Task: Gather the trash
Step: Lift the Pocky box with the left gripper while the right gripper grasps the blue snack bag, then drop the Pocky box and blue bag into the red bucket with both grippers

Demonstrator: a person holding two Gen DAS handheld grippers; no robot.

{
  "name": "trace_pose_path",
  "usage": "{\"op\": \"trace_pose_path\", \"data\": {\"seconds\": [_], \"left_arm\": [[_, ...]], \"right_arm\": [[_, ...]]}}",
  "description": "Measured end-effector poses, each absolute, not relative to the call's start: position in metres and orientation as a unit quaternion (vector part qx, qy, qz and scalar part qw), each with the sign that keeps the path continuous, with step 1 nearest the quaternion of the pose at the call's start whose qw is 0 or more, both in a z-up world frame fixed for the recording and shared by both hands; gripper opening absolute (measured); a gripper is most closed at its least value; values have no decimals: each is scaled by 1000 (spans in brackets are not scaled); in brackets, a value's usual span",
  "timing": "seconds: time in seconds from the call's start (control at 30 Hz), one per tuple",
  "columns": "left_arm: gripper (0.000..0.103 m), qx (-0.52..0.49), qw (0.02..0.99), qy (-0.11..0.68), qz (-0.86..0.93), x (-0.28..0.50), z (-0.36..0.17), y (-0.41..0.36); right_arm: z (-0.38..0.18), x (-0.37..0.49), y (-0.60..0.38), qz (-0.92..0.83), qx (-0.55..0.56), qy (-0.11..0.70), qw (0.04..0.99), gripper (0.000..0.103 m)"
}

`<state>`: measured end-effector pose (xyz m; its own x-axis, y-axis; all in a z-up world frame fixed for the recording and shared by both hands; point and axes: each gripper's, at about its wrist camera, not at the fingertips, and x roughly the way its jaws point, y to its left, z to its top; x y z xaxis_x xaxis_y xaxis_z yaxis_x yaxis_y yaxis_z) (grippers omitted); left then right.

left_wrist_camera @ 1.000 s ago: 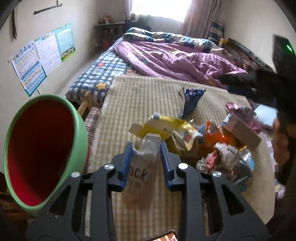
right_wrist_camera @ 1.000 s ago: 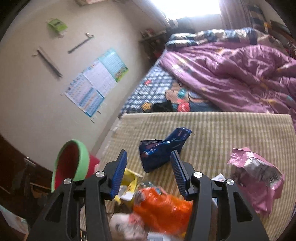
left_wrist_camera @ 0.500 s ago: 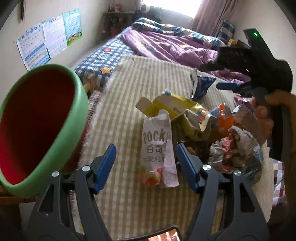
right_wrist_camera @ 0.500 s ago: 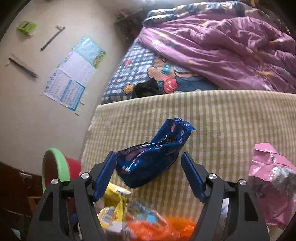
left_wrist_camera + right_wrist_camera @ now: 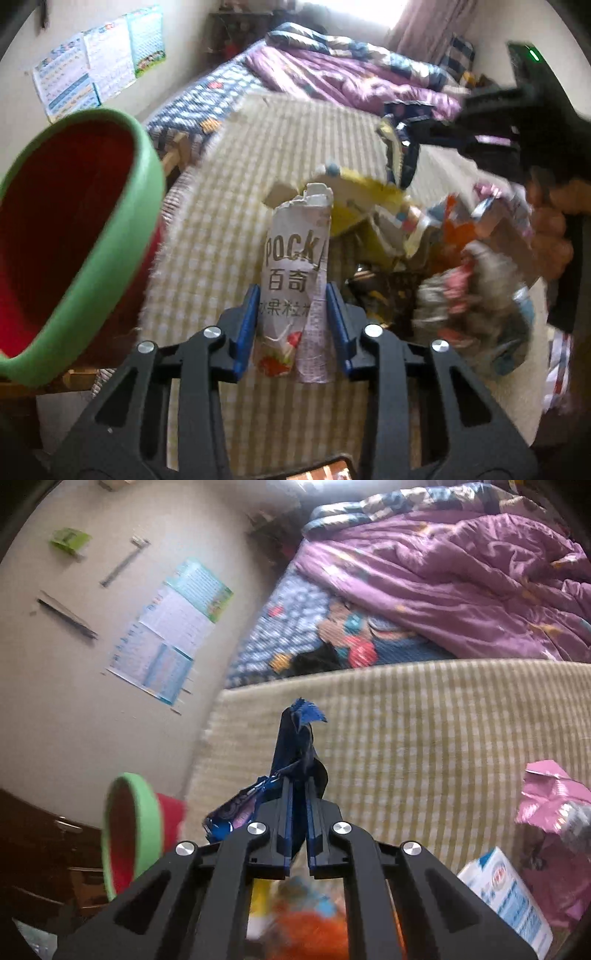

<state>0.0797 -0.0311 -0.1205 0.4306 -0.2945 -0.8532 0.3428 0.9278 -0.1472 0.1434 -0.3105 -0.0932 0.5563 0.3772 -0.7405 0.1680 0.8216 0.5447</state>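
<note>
My left gripper (image 5: 291, 295) is shut on a white Pocky wrapper (image 5: 295, 266), which stands up between the blue pads over the checked table cloth (image 5: 221, 206). A red bin with a green rim (image 5: 92, 236) is close at the left. My right gripper (image 5: 298, 794) is shut on a dark blue snack bag (image 5: 295, 753) and holds it off the cloth; it also shows in the left wrist view (image 5: 417, 144) with the blue bag (image 5: 395, 155). The bin (image 5: 129, 827) is at the lower left in the right wrist view.
A heap of wrappers and cartons (image 5: 443, 251) lies right of the Pocky wrapper. A pink bag (image 5: 554, 805), a white and blue carton (image 5: 506, 897) and an orange wrapper (image 5: 314, 930) lie on the cloth. A bed with a purple quilt (image 5: 461, 572) is behind the table.
My left gripper has shut on the Pocky wrapper that lay between its open fingers. My right gripper has shut on the blue bag and raised it off the cloth.
</note>
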Motion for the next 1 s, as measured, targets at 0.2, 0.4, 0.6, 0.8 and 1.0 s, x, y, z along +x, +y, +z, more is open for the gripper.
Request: {"op": "trace_pose_path", "data": {"seconds": [0.2, 0.4, 0.6, 0.8, 1.0], "left_arm": [[35, 20, 890, 425, -163, 51, -63, -13], [35, 42, 917, 369, -143, 37, -22, -5], [35, 59, 930, 336, -135, 31, -1, 4], [35, 68, 938, 311, -134, 25, 11, 14], [35, 67, 941, 305, -133, 29, 13, 31]], "right_arm": [[-39, 89, -291, 104, 251, 398, 876, 6], [-12, 40, -262, 111, 226, 353, 901, 6], [-4, 21, -249, 93, 217, 337, 912, 6], [-4, 17, -231, 85, 210, 340, 913, 6], [-7, 21, -211, 84, 202, 345, 913, 6]]}}
